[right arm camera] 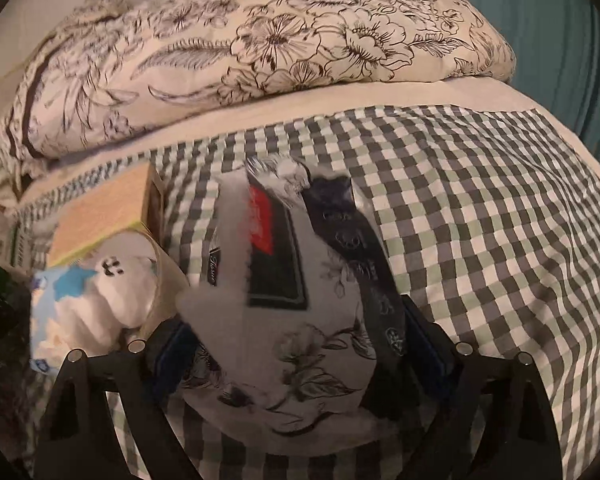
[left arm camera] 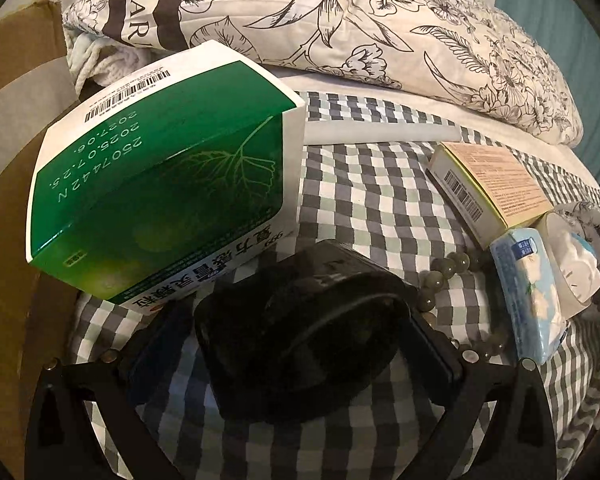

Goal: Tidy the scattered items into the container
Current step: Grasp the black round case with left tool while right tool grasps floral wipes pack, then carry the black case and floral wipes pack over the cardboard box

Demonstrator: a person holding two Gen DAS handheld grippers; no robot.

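The left hand-held gripper (left arm camera: 288, 344) points down at the bed with a black oval case (left arm camera: 300, 336) between its two fingers; the pads sit at the case's sides, but I cannot tell whether they press on it. The case rests on the checked bedsheet (left arm camera: 380, 200). Just behind it, a green medicine box (left arm camera: 160, 192) stands tilted, next to a brown cardboard box (left arm camera: 16, 120) at the left edge. A string of grey-green beads (left arm camera: 444, 276) lies to the case's right, then a blue tissue pack (left arm camera: 528, 292) and a peach-topped small carton (left arm camera: 492, 184).

The right hand-held gripper (right arm camera: 296, 344) stands wide around a floral tissue packet (right arm camera: 296, 320) lying on the sheet; the view is blurred and a firm grip cannot be confirmed. To its left sit a roll of clear tape (right arm camera: 160, 280) and the blue pack. A flowered pillow (right arm camera: 260, 52) lies beyond.
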